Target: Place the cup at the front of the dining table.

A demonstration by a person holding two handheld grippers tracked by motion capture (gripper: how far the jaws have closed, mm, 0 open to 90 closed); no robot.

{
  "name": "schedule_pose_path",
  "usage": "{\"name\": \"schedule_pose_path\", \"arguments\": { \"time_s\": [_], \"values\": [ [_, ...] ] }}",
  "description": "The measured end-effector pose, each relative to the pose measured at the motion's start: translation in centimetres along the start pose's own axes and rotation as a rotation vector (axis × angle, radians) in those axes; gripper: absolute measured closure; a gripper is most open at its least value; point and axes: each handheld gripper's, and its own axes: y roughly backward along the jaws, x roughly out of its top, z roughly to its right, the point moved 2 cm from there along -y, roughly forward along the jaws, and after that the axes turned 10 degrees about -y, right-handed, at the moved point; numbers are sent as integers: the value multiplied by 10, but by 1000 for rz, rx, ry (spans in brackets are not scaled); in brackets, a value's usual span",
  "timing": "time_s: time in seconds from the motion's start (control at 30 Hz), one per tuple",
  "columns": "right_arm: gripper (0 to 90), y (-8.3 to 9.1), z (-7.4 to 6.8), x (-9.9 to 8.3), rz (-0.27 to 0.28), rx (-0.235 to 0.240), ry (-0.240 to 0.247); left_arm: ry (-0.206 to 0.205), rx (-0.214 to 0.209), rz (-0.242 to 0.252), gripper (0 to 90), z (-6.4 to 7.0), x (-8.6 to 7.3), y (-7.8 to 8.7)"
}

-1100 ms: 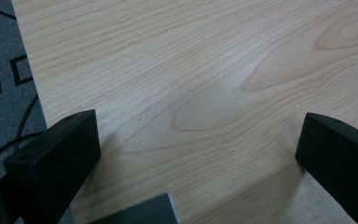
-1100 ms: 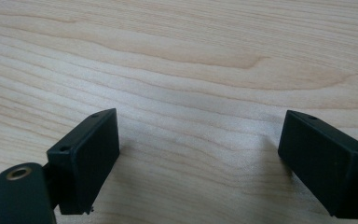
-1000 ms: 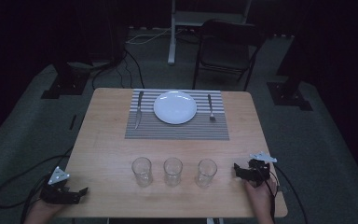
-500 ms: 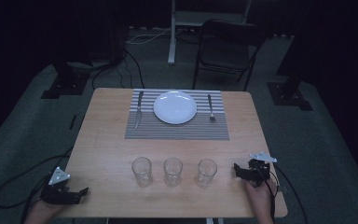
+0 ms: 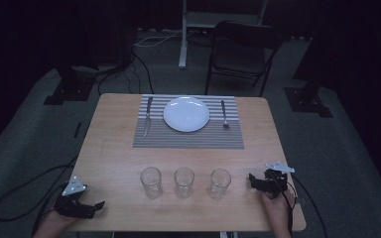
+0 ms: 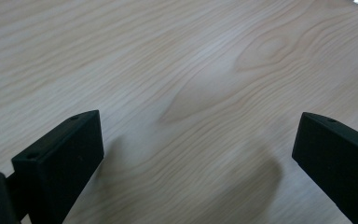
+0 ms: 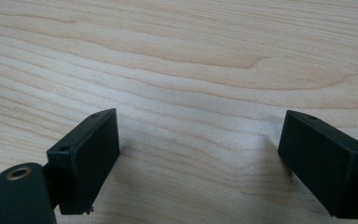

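We find the left gripper [image 5: 97,206] and right gripper [image 5: 252,179] both spread wide, grasping nothing, resting at the table's [image 5: 114,148] near corners; the right glass [image 5: 220,183] stands nearest.

From above my side, the high view looks forward and down on the light wooden table [image 5: 119,163]; both gripper views skim its grain close up.
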Motion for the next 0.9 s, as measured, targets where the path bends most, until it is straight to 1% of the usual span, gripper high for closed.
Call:
{"name": "schedule_pose_path", "arguments": {
  "time_s": [0.07,0.1,0.17,0.2,0.23,0.27,0.33,0.37,0.43,0.5,0.57,0.63,0.7,0.9],
  "values": [
    [121,0,0,0,0,0,0,1,-26,24,24,2,4,-3],
    [121,0,0,0,0,0,0,0,-30,22,24,3,7,-6],
    [121,0,0,0,0,0,-1,-21,-35,11,24,6,10,-10],
    [121,0,0,0,0,0,0,-23,-44,14,24,8,12,-12],
    [121,0,0,0,0,0,0,-33,-50,12,24,10,14,-14],
    [121,0,0,0,0,0,0,-40,-49,13,24,11,16,-14],
    [121,0,0,0,0,0,0,-41,-72,21,24,14,18,-16],
    [121,0,0,0,0,0,0,-46,-70,22,24,15,20,-16],
    [121,0,0,0,0,0,0,-48,-90,29,24,17,22,-18],
    [122,0,0,0,0,0,0,-54,-101,23,25,19,25,-22],
    [122,0,0,0,0,0,-1,-64,-108,23,53,22,29,-25],
    [122,0,0,0,0,0,-2,-74,-116,24,53,25,33,-28],
    [122,0,0,0,0,0,0,-80,-131,34,53,28,38,-31],
    [122,0,0,0,0,0,-1,-116,-175,58,53,39,51,-38]
  ]
}}
